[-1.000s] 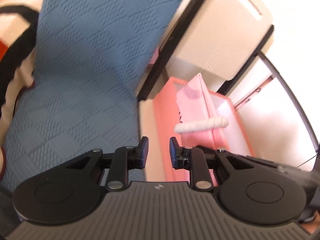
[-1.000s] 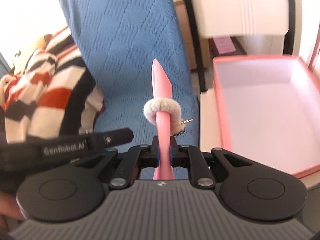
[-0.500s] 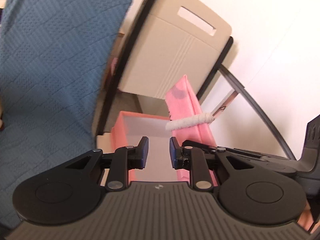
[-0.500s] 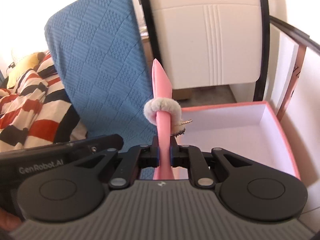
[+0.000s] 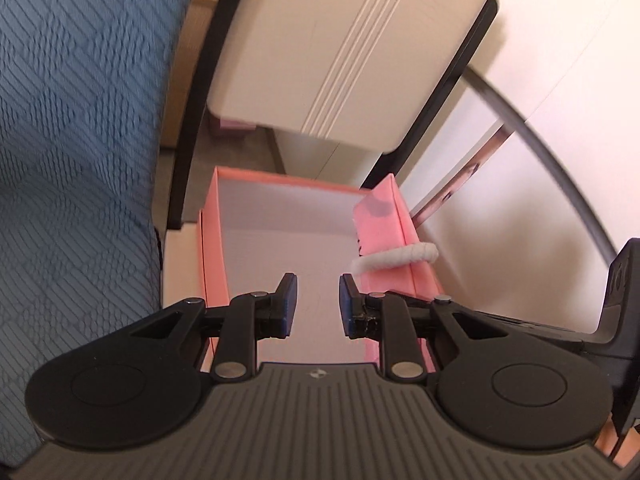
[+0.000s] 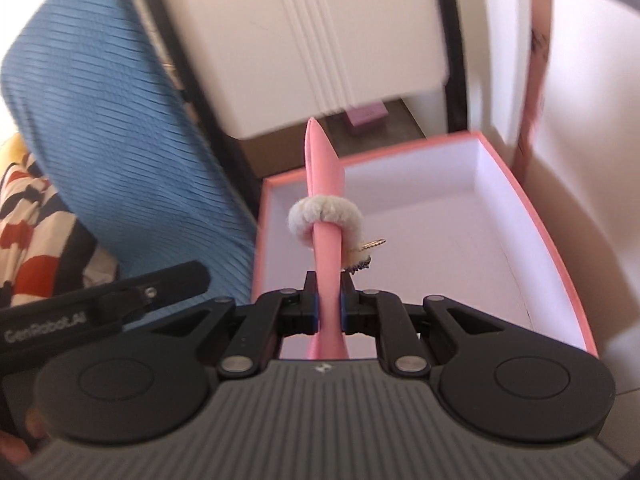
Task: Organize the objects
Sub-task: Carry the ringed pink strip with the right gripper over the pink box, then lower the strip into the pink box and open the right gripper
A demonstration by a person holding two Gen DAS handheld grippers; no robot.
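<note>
R gripper: jaws clamped on pink card w/ fuzzy white hair tie round it, above open pink box. L gripper: jaws slightly apart, nothing between. Box looks empty; I reckon drop-in not yet done.

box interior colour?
White inside, pink rim and outer walls: the box shows best in the right wrist view.

The left gripper hangs with its jaws apart and empty; the right gripper clamps something thin (both angled downward).
</note>
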